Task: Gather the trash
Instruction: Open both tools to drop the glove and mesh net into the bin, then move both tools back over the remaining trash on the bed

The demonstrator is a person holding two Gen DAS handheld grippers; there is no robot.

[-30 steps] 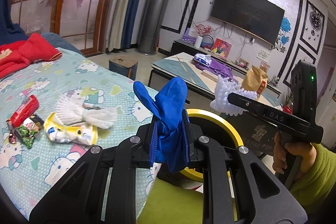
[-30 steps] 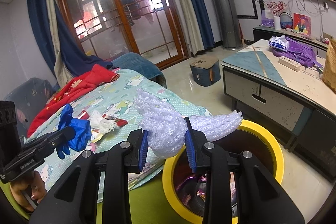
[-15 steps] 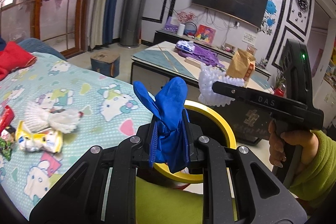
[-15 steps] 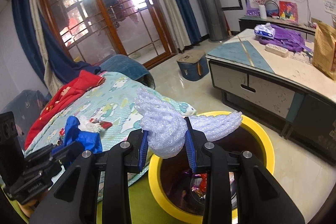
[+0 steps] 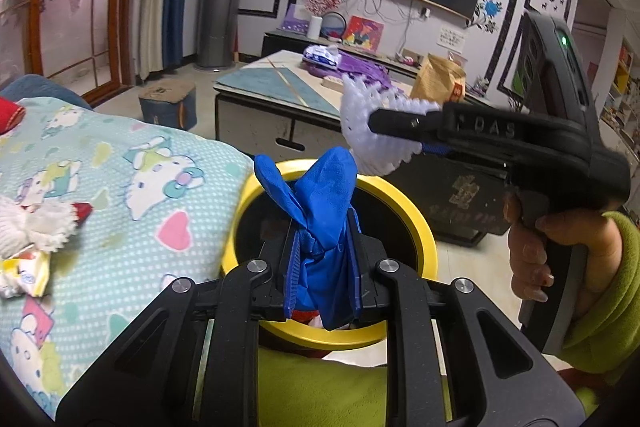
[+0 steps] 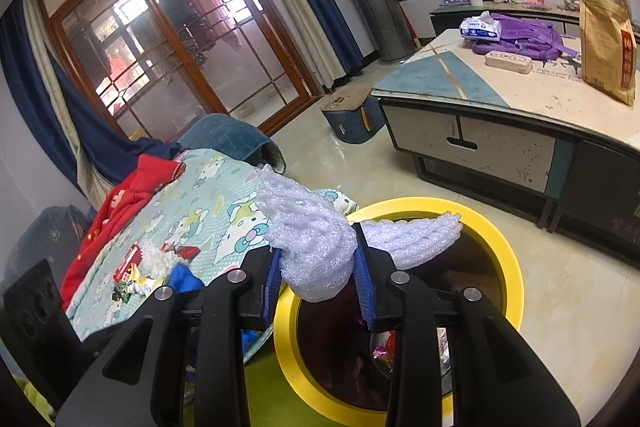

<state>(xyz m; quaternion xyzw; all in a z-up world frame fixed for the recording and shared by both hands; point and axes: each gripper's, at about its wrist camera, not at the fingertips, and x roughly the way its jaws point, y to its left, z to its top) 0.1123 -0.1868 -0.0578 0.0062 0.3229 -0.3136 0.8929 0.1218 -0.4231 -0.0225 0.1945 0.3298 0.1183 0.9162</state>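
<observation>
both grippers over yellow bin (image 5: 416,227): left gripper (image 5: 322,267) pinches blue glove (image 5: 324,211), right gripper (image 6: 318,273) foam net (image 6: 316,247).

The letters "DAS" stand in raised relief on the black body of the right gripper (image 5: 394,126) as the left wrist view shows it (a faint mark before the D cannot be made out). The brown paper bag (image 6: 607,53) on the low table (image 6: 520,95) bears a red panel with light characters, too small to read. The tissue pack (image 6: 480,27) on the same table carries blue print, likewise illegible. A white notice (image 5: 452,37) on the wall below the television holds lines of text, not readable.
</observation>
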